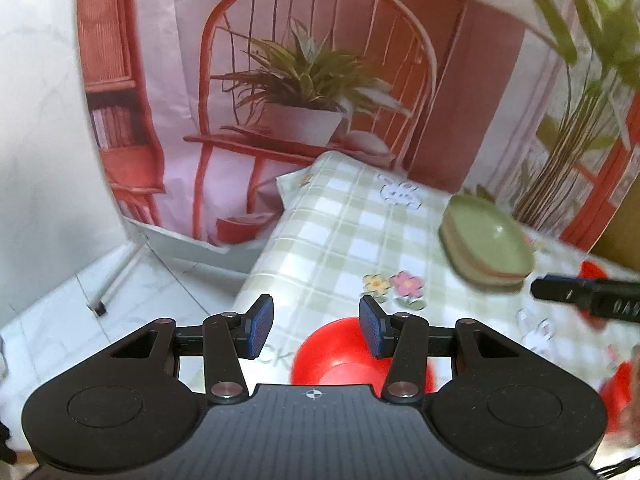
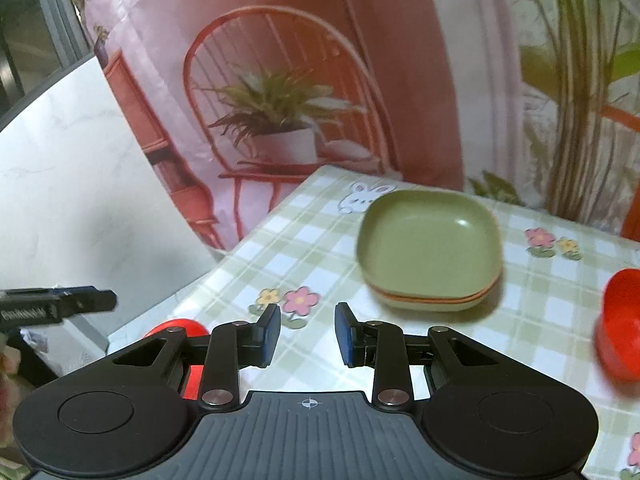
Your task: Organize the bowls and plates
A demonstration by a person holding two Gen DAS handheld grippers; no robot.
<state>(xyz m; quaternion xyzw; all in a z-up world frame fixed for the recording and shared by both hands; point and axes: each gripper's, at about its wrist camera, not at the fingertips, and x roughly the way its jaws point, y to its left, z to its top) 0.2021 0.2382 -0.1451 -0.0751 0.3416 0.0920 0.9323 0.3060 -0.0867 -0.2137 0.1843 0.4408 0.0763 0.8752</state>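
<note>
Left wrist view: the left gripper (image 1: 316, 326) is hovering above the near part of the table (image 1: 344, 216), which is wearing a green-and-white checked cloth. Its blue-padded fingers (image 1: 260, 326) are standing apart, released, with nothing between them. A red bowl (image 1: 340, 356) is sitting on the cloth directly below and beyond the fingertips, partly hidden by the gripper body. A stack of green square plates (image 1: 486, 246) is lying farther back and to the right, near the table's far edge; motion blur is softening its outline. The tip of the right gripper (image 1: 588, 300) is entering from the right edge. More red ware (image 1: 618, 388) is showing at the lower right, too blurred to identify.

Right wrist view: the right gripper (image 2: 307, 332) is hovering over the cloth, fingers (image 2: 346, 334) spread apart and holding nothing. The stack of green square plates (image 2: 430, 246) is sitting ahead and slightly right of the fingertips, well apart from them. A second red bowl (image 2: 620, 320) is lying on its side at the right edge. The first red bowl (image 2: 180, 328) is showing behind the left finger linkage, near the table's left edge. The left gripper (image 2: 60, 304) is projecting in from the left.
</note>
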